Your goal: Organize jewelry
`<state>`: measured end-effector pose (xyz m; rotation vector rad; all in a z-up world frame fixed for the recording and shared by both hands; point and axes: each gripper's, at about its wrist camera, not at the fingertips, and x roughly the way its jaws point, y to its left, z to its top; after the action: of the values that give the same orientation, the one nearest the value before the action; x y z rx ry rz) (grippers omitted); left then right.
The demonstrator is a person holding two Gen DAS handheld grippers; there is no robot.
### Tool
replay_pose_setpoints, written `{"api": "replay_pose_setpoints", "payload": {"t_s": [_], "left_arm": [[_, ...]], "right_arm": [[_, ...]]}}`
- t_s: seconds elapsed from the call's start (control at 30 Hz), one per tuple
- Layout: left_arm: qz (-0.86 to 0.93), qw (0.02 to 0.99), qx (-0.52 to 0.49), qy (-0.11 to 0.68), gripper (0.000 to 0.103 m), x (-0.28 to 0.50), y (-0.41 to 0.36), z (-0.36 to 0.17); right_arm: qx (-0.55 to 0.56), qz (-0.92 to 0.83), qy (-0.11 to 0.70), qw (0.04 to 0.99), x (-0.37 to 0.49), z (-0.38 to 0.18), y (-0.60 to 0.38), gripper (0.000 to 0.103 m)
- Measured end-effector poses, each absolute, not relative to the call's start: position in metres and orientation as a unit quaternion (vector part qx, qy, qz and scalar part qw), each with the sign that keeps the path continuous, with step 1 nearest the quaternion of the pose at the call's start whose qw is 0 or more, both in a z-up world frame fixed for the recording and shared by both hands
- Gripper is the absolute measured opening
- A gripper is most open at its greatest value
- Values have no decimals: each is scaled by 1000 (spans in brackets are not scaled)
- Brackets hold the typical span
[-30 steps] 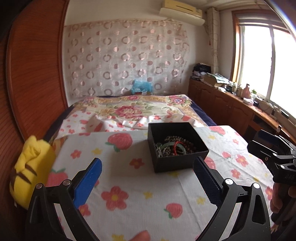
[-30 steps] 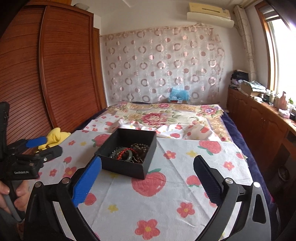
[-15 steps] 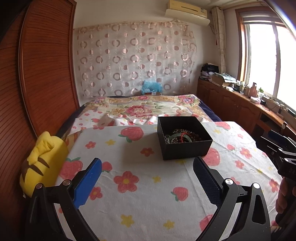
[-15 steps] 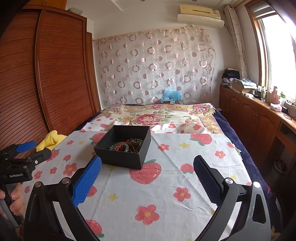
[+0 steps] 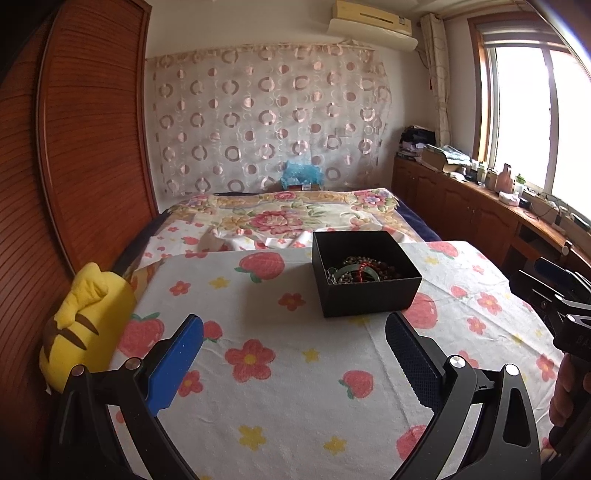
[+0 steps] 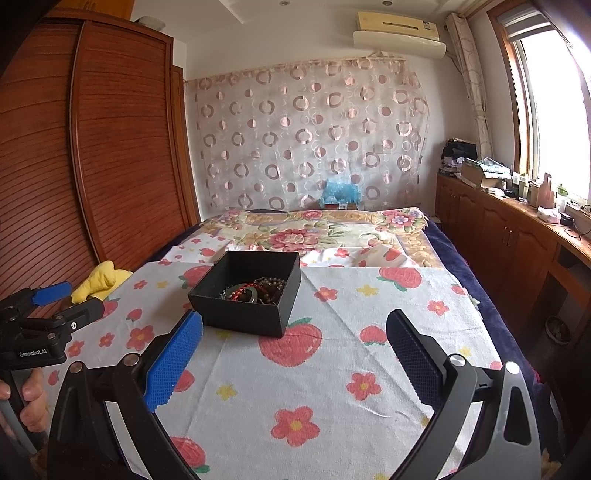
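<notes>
While both grippers hang above the near end of the cloth, neither touches anything. Left gripper (image 5: 293, 354): jaws spread wide, nothing between them, blue pad on its left finger, dark textured pad on its right. Right gripper (image 6: 293, 350): same, jaws wide apart and empty, held over the near part of the strawberry-and-flower tablecloth (image 6: 332, 387).

Black box (image 5: 365, 273) sits open-topped on the cloth, ahead of both grippers and apart from them. In the left wrist view it lies far-right of center, just beyond the right finger tip. In the right wrist view the black box (image 6: 245, 295) is far-left of center, just past the blue left pad. Jewelry (image 5: 360, 271) is piled inside the box: dark bead strands, a red cord piece, a pale green bangle, something silvery at the left side. From the right wrist view the jewelry (image 6: 255, 290) shows as beads, red cord and a dark ring, all tangled; single pieces hard to separate.

Yellow plush toy (image 5: 85, 325) with brown stripes rests at the left edge of the cloth, against the wooden wardrobe (image 5: 74, 147). Beyond the cloth, a bed with a floral blanket (image 5: 288, 218). Circle-pattern curtain (image 5: 266, 122) on the far wall, air conditioner (image 5: 373, 18) above it. Window (image 5: 535, 122) and cluttered wooden counter (image 5: 480, 206) along the right.

Left gripper also shows at the left edge of the right wrist view, hand on its handle.
</notes>
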<state>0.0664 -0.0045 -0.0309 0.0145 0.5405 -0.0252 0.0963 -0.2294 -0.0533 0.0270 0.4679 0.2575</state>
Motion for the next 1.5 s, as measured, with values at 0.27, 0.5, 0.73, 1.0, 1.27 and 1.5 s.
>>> {"api": "replay_pose_setpoints", "payload": {"t_s": [0.27,0.5,0.73,1.0,1.27,1.5], "left_arm": [[-13,964,6,267,95,66,-5,-31],[-13,964,7,265,95,64,-6,-29],[-15,964,7,266,95,64,-6,-28],[-15,964,7,265,95,63,-8,-27],[-14,964,7,265,95,64,-8,-28],[-15,964,7,265,95,63,-8,-29]], "right_arm": [[12,127,231,964,96,-54,-230,100],[13,127,231,965,97,-53,-229,100],[13,127,231,965,98,-53,-230,100],[13,127,230,965,97,-53,-231,100],[13,128,231,965,97,-53,-231,100],[14,127,231,965,97,-53,-231,100]]}}
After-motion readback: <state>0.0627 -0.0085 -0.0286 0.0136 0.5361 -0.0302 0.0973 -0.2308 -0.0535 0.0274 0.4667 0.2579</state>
